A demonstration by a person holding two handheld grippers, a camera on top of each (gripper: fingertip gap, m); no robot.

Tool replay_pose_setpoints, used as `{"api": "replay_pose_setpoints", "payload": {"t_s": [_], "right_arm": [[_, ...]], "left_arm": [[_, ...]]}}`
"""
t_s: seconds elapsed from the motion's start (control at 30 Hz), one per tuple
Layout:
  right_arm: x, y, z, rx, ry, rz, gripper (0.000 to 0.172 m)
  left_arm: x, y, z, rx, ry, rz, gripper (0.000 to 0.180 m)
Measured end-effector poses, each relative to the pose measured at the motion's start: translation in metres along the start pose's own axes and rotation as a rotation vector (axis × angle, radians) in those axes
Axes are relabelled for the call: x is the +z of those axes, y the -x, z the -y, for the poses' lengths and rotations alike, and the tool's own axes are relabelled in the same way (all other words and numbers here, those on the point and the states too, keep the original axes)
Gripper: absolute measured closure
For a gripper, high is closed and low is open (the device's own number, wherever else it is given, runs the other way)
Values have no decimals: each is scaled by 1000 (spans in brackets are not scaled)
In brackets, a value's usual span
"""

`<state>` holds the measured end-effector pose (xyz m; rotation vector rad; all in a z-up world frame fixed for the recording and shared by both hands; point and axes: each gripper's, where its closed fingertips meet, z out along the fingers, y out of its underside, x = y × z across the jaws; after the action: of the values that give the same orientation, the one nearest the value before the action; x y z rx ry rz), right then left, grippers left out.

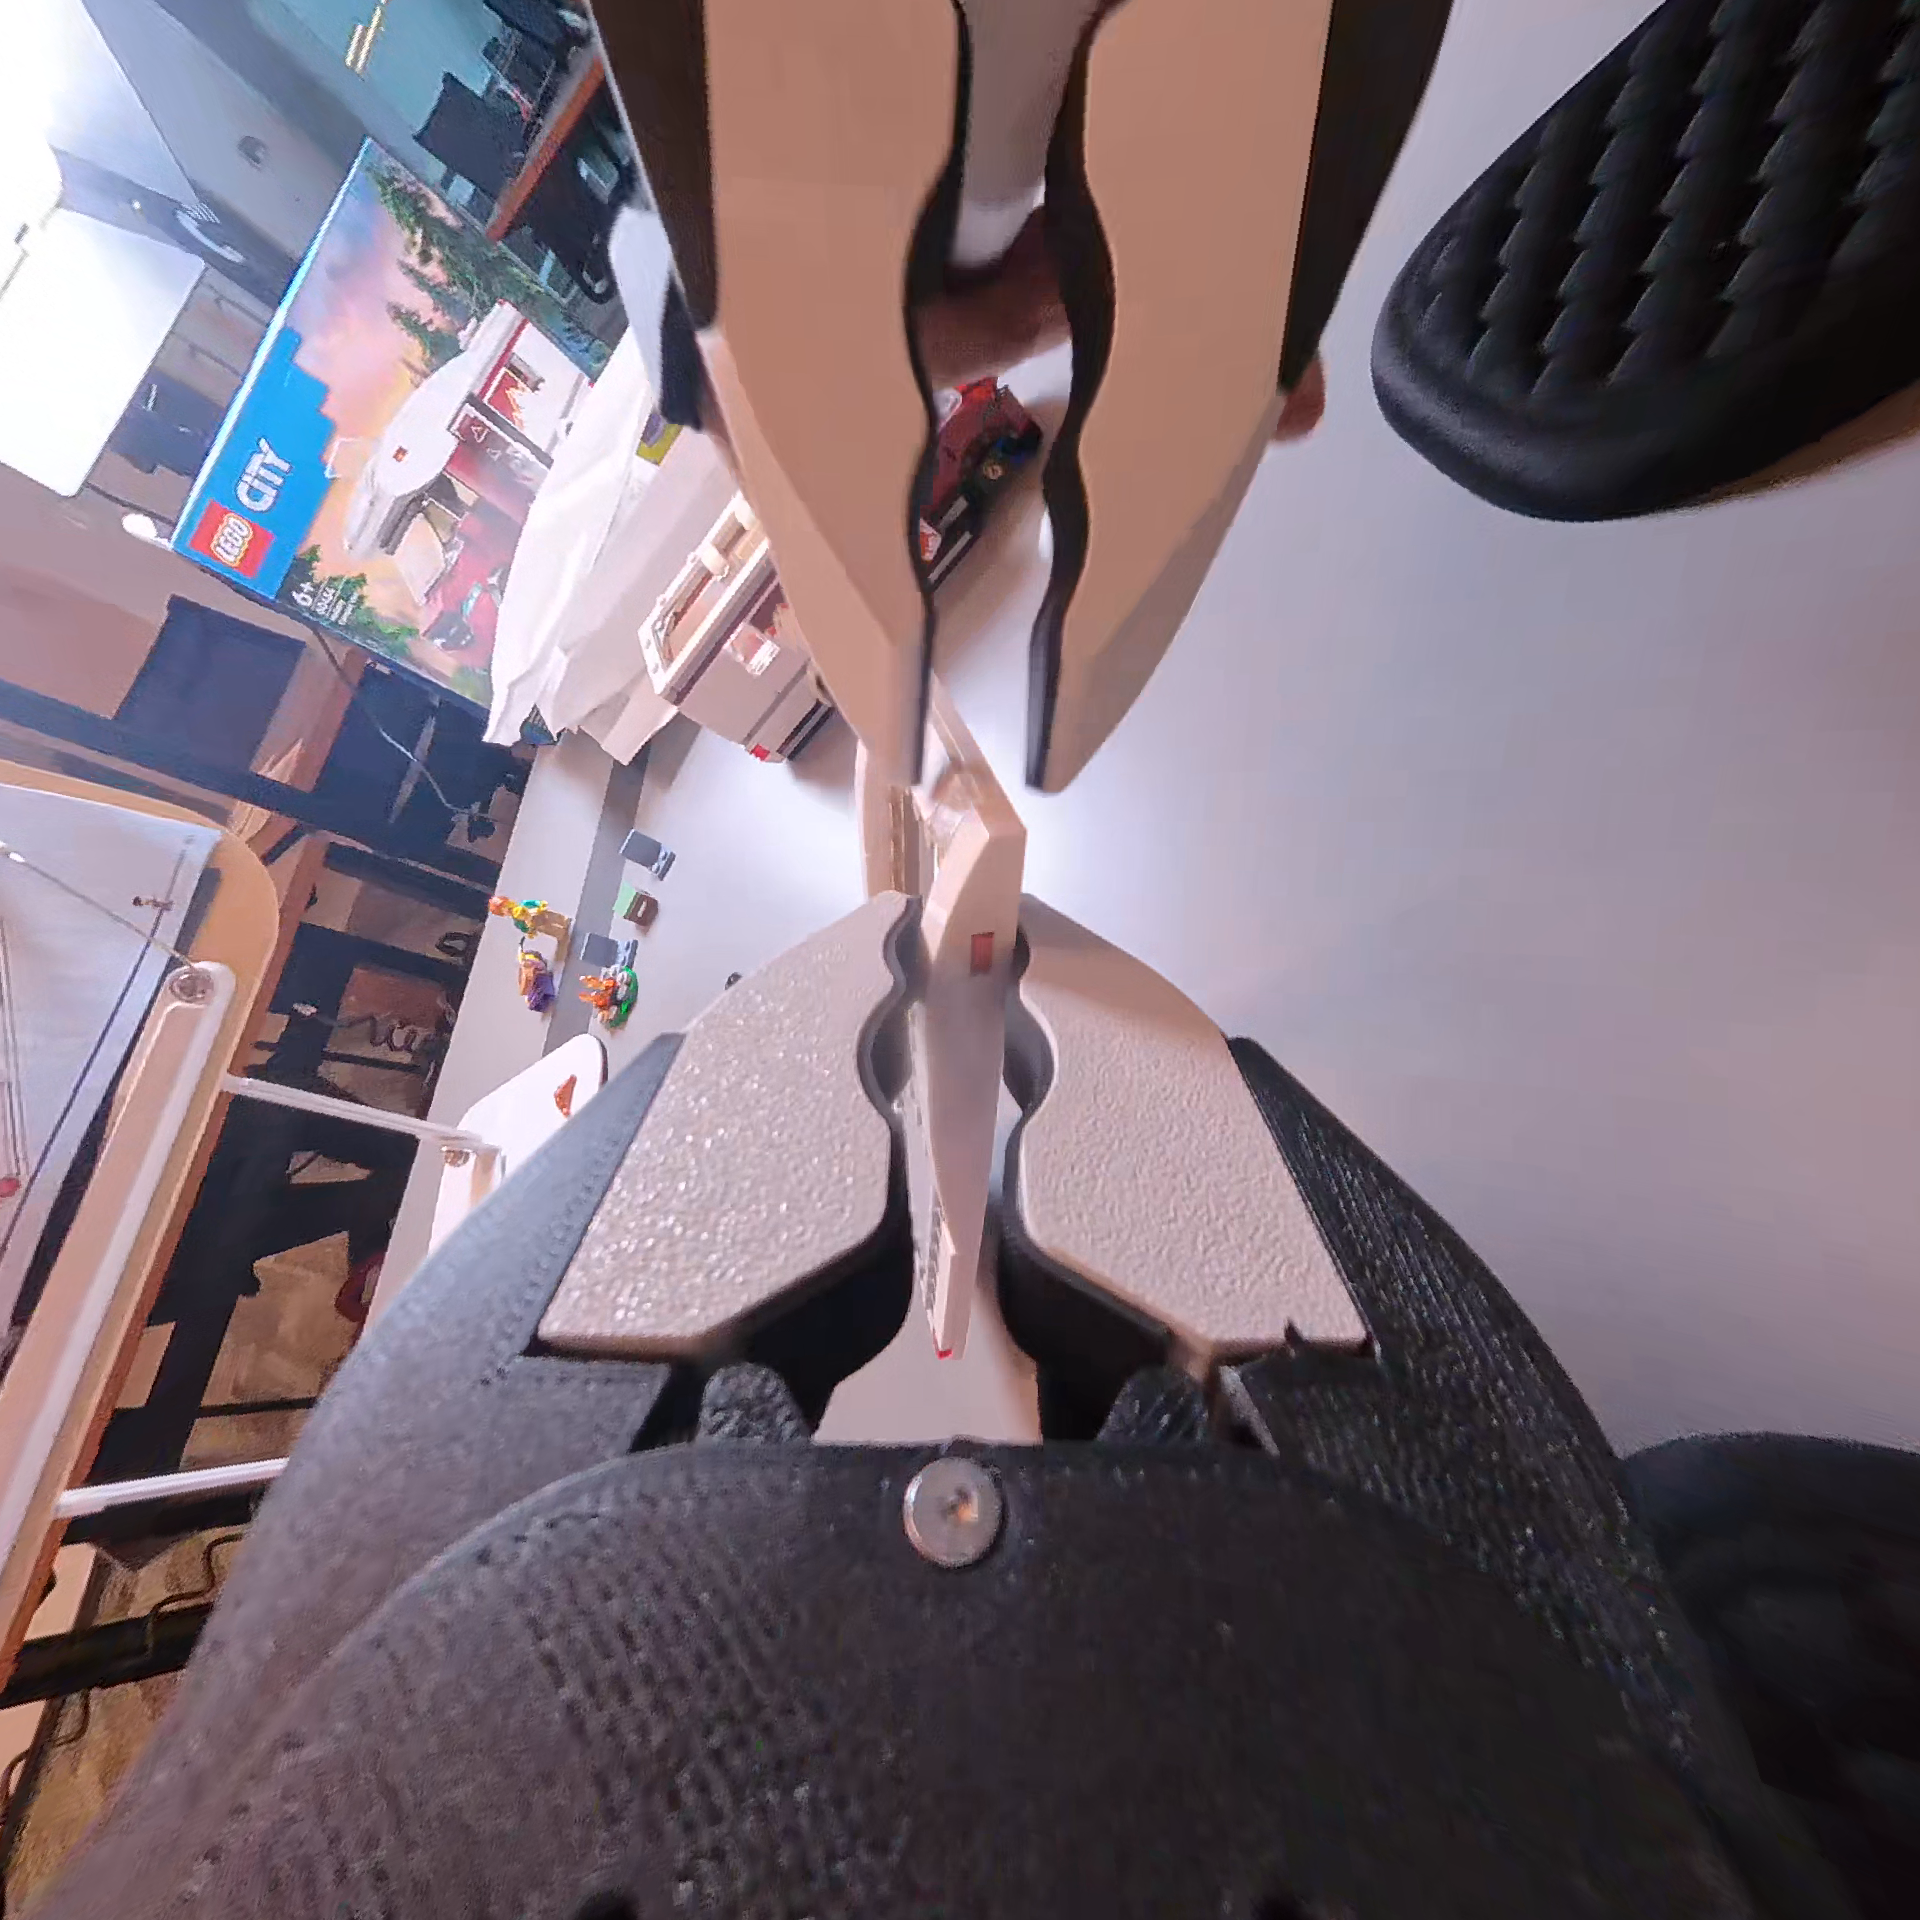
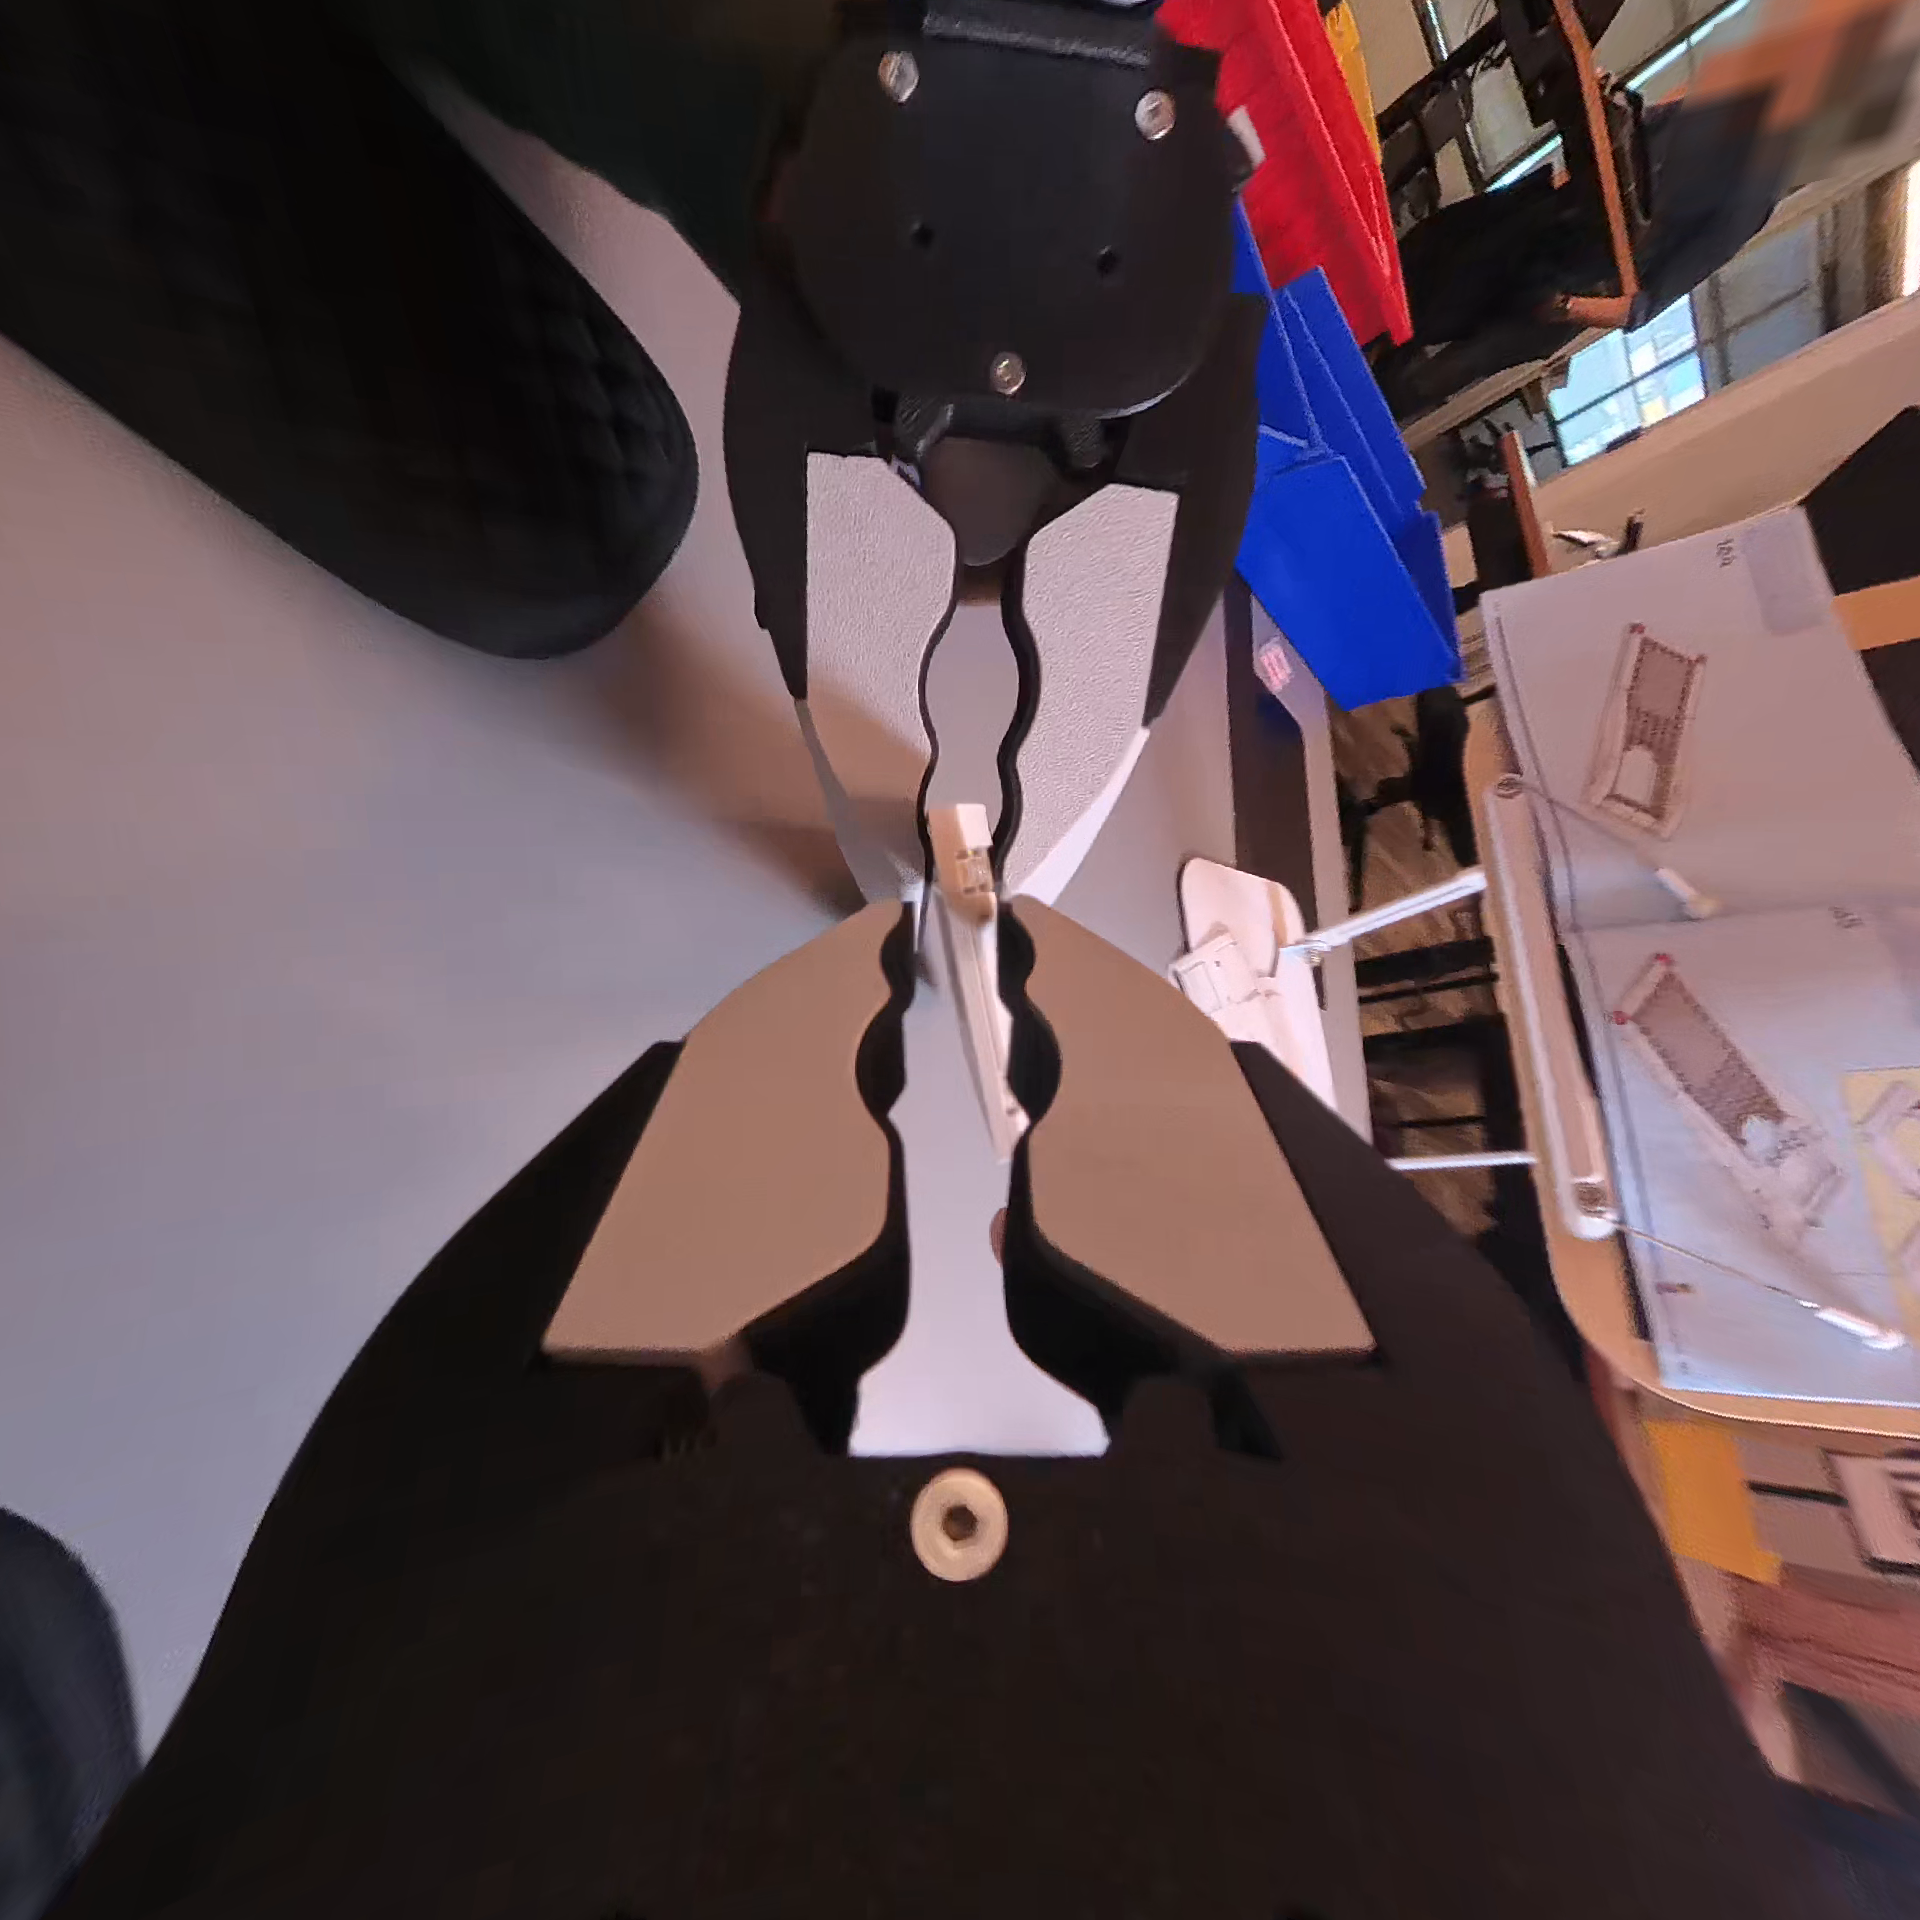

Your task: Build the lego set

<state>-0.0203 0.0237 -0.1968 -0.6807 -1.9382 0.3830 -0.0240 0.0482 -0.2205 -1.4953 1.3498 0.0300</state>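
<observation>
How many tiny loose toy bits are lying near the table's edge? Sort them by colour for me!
Grey bricks: 2
Green-and-brown brick: 1
Colourful toy pieces: 3
Total: 6

Open grey counter (image 1: 1455, 831) lies to the right of the two meeting grippers, bounded by a black mesh chair back (image 1: 1662, 260). To the left, passage narrows: a white brick model (image 1: 727, 644), crumpled white bags (image 1: 592, 540), a boxed building set (image 1: 384, 416) and small figures (image 1: 561, 956) crowd that side of the counter.
</observation>
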Motion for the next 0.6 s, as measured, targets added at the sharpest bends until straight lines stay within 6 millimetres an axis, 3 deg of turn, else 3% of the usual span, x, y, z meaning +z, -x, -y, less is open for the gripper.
{"api": "replay_pose_setpoints", "payload": {"t_s": [0.13,0.6], "right_arm": [[2,0,-3,-49,54,-32,164],[1,-4,9,116,-51,-36,162]], "left_arm": [[0,-4,0,-31,11,-15,168],[-16,-4,10,-118,-109,-53,168]]}}
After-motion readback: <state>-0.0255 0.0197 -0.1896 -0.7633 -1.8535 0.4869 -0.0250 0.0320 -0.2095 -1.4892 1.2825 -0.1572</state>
